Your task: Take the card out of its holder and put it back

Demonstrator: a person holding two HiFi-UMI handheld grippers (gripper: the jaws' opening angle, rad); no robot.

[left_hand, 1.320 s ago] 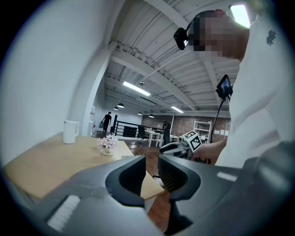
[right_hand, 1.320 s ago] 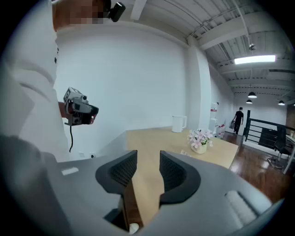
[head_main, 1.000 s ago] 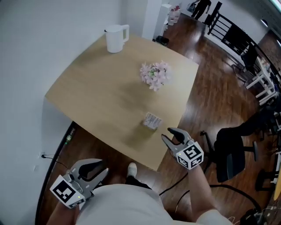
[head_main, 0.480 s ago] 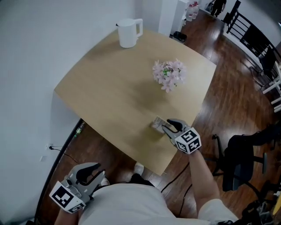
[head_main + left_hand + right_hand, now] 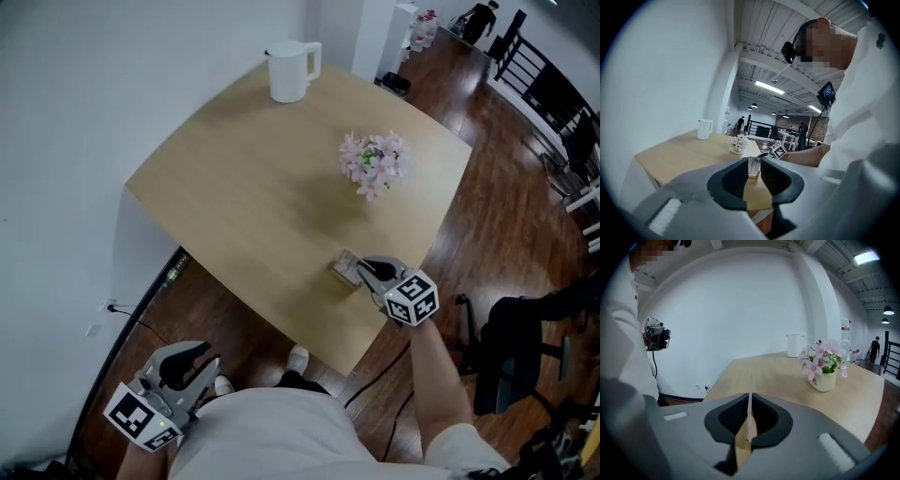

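Note:
A white card (image 5: 347,264) stands upright in a small wooden holder (image 5: 342,276) near the front right edge of the wooden table (image 5: 253,187). My right gripper (image 5: 364,269) reaches it from the right and is shut on the card. In the right gripper view the card (image 5: 750,399) shows edge-on, pinched between the two pads, with the wooden holder (image 5: 742,451) below it. My left gripper (image 5: 208,358) hangs low at the bottom left, off the table, open and empty. From the left gripper view (image 5: 755,171) the card (image 5: 753,166) is visible far off.
A white jug (image 5: 292,70) stands at the table's far corner. A pot of pink flowers (image 5: 375,164) sits behind the holder. A white wall runs along the left. A black office chair (image 5: 511,347) stands on the wood floor to the right.
My right gripper moved forward from off the table's edge to the card and closed on it. The left gripper stayed low at the left.

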